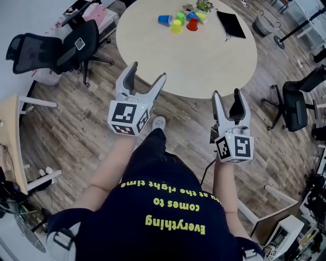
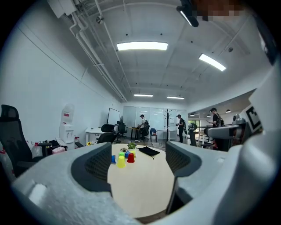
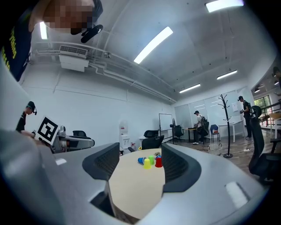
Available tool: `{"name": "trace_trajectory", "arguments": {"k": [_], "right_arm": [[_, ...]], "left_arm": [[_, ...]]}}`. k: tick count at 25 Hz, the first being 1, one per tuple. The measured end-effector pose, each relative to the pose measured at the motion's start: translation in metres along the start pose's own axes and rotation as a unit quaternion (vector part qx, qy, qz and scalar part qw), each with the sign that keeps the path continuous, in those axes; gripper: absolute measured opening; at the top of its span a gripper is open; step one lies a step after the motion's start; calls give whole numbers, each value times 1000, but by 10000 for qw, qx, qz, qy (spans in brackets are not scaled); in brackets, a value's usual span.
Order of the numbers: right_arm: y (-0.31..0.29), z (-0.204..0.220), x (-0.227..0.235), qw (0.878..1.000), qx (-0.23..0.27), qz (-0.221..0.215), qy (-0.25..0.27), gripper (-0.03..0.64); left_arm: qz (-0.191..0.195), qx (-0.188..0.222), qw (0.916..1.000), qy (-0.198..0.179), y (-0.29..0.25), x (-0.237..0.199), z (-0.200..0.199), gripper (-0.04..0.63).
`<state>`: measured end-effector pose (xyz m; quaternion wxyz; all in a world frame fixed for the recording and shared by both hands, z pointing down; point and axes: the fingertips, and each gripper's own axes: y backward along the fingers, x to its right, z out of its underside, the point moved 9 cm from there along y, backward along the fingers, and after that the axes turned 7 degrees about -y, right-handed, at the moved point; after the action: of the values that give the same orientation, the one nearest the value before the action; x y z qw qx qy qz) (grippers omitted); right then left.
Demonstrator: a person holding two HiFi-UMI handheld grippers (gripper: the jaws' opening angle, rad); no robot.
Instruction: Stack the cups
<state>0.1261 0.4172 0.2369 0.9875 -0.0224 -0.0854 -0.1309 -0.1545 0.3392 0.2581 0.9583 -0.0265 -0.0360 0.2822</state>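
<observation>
Several small cups stand bunched at the far side of a round beige table (image 1: 204,66): a blue cup (image 1: 164,20) on its side, a green cup (image 1: 180,17), a yellow cup (image 1: 176,26) and a red cup (image 1: 192,24), with more behind. My left gripper (image 1: 148,71) is open and empty, held level over the floor just short of the table's near edge. My right gripper (image 1: 226,93) is also open and empty, short of that edge. Both gripper views frame the cups far off between the jaws: the left gripper (image 2: 138,161) sees the red cup (image 2: 130,158), the right gripper (image 3: 140,168) sees the yellow cup (image 3: 147,163).
A black flat pouch (image 1: 231,24) and a small plant (image 1: 204,5) lie on the table beside the cups. Black office chairs stand at the left (image 1: 56,51) and right (image 1: 295,102). A wire wastebasket (image 1: 262,23) sits beyond the table. People stand far across the room.
</observation>
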Motion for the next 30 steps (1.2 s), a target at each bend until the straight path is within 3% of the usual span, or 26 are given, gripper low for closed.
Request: {"name": "trace_trajectory", "arguments": {"k": [10,19,24,30], "right_arm": [[-122,-11,12,9999,72,116,27,293],[-179,-5,11,9997,-176,104,129,296],[-211,-4,28,9997,-200,-82,96,296],[-265,-11,50,9979,-235,-597,96,298]], "left_arm": [[268,-1,9996,-130,-100,-78,-6,388],[383,-163,9991,21,-151,-112,7,388],[252,-212,9994,107,-175,-120,12,388],[-216,-223,9995,64,-199,-132,6,388]]}}
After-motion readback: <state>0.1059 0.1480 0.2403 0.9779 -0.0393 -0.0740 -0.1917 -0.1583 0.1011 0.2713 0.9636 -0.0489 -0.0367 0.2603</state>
